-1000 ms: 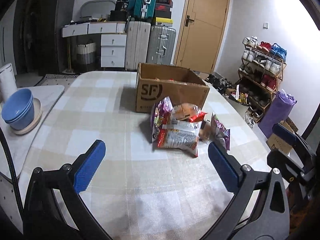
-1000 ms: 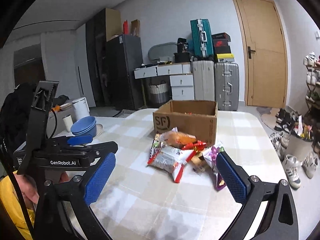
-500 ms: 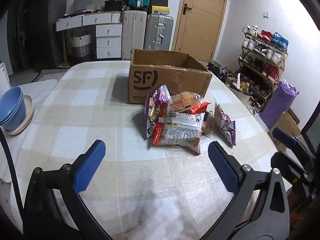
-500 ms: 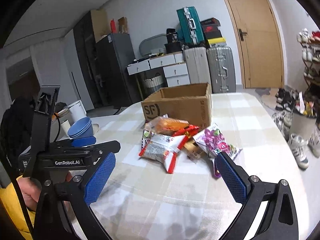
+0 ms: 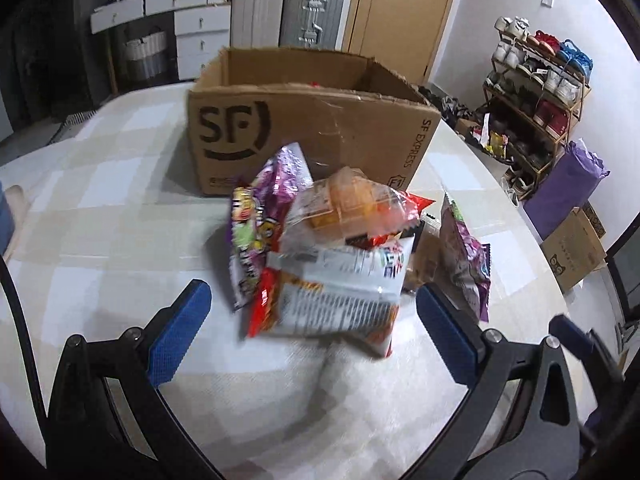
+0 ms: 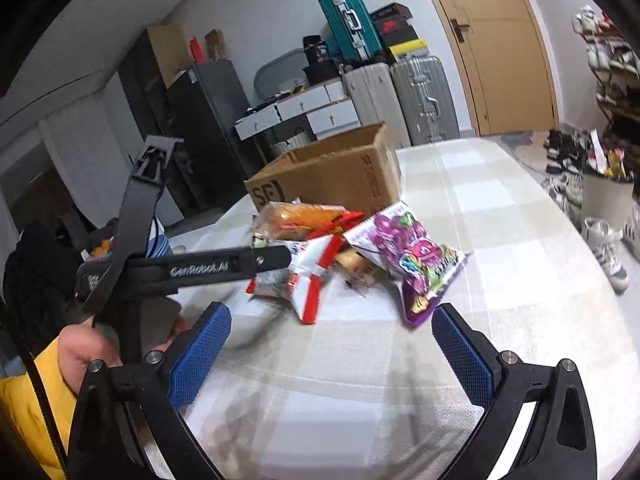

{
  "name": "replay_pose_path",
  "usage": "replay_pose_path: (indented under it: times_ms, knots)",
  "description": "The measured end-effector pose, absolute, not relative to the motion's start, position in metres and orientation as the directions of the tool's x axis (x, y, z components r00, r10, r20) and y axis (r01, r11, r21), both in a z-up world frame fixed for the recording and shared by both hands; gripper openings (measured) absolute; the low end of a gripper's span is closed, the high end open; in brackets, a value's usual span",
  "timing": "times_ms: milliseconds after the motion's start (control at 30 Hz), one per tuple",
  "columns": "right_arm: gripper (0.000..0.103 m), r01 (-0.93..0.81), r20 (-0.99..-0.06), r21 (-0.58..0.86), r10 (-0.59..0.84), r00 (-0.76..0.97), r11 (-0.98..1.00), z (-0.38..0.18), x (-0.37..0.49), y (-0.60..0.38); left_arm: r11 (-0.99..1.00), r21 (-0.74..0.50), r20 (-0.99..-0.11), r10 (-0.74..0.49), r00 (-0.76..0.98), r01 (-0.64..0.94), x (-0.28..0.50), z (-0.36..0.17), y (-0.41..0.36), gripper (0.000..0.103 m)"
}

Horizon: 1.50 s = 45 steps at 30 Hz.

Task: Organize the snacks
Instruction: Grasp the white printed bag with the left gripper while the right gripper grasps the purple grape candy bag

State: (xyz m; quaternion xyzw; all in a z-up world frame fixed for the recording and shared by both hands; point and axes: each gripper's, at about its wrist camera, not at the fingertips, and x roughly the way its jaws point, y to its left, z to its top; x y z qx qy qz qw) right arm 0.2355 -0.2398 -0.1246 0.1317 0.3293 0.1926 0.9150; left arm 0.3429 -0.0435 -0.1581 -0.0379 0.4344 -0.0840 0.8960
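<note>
A pile of snack bags lies on the checked tablecloth in front of an open SF cardboard box (image 5: 304, 120). A red-and-white bag (image 5: 332, 292) lies nearest, with a purple bag (image 5: 260, 216) to its left, an orange bread pack (image 5: 352, 204) on top and a purple grape candy bag (image 6: 412, 252) to the right. My left gripper (image 5: 312, 312) is open and empty, its blue pads on either side of the red-and-white bag's near end. My right gripper (image 6: 332, 340) is open and empty, short of the grape bag. The box (image 6: 332, 176) also shows in the right wrist view.
The left gripper's black body (image 6: 192, 268) crosses the right wrist view from the left, up to the pile. Suitcases (image 5: 292, 12), drawers and a door stand behind the table. A shoe rack (image 5: 536, 80) and a purple bag (image 5: 564, 188) are off the table's right edge.
Both grippers have moved forward and down toward the snack pile. The left gripper's open fingers now flank the red-and-white bag. The snacks and box have not moved.
</note>
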Motion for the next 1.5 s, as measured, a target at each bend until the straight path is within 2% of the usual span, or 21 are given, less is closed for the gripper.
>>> replay_pose_path:
  times_ms: [200,333,367,400,533,600,767,1133,1233,1300,1433,1500]
  knots:
    - [0.102,-0.242,-0.559,0.397,0.442,0.701,0.885,-0.132,0.243,-0.250,0.982,-0.146,-0.800,-0.187,0.570,0.116,0.375,-0.181,-0.058,0.102]
    - [0.102,-0.222,-0.564,0.425,0.449,0.693,0.877,-0.135,0.249,-0.257,0.980,-0.155,-0.798,-0.200,0.568,0.127,0.392,-0.192,-0.064,0.097]
    - [0.102,-0.214,-0.568,0.433,0.449,0.689,0.876,-0.137,0.251,-0.259,0.980,-0.154,-0.797,-0.199,0.570,0.127,0.393,-0.194,-0.064,0.093]
    - [0.102,-0.210,-0.570,0.438,0.450,0.687,0.874,-0.137,0.252,-0.260,0.977,-0.167,-0.794,-0.215,0.568,0.135,0.396,-0.195,-0.066,0.082]
    - [0.102,-0.195,-0.592,0.439,0.446,0.671,0.877,-0.139,0.259,-0.263,0.980,-0.115,-0.810,-0.186,0.556,0.160,0.402,-0.204,-0.080,0.076]
    - [0.102,-0.192,-0.608,0.429,0.439,0.662,0.883,-0.138,0.265,-0.263,0.978,-0.123,-0.817,-0.195,0.542,0.166,0.403,-0.209,-0.083,0.068]
    - [0.102,-0.190,-0.650,0.372,0.402,0.645,0.908,-0.132,0.282,-0.263,0.971,-0.159,-0.811,-0.232,0.538,0.179,0.402,-0.213,-0.080,0.064]
    - [0.101,-0.300,-0.739,0.164,0.318,0.594,0.940,-0.129,0.340,-0.235,0.965,-0.188,-0.805,-0.259,0.533,0.184,0.373,-0.209,-0.054,0.063]
    - [0.093,-0.316,-0.768,0.098,0.273,0.579,0.944,-0.137,0.351,-0.224,0.964,-0.198,-0.805,-0.264,0.531,0.179,0.361,-0.210,-0.046,0.063]
    - [0.075,-0.323,-0.780,0.107,0.280,0.560,0.941,-0.143,0.357,-0.222,0.963,-0.205,-0.801,-0.268,0.535,0.175,0.354,-0.211,-0.041,0.063]
    - [0.071,-0.306,-0.787,0.128,0.285,0.548,0.943,-0.151,0.362,-0.222,0.960,-0.215,-0.798,-0.278,0.534,0.178,0.346,-0.213,-0.033,0.063]
    - [0.058,-0.298,-0.795,0.126,0.276,0.540,0.946,-0.157,0.364,-0.221,0.960,-0.208,-0.796,-0.277,0.539,0.185,0.346,-0.214,-0.035,0.063]
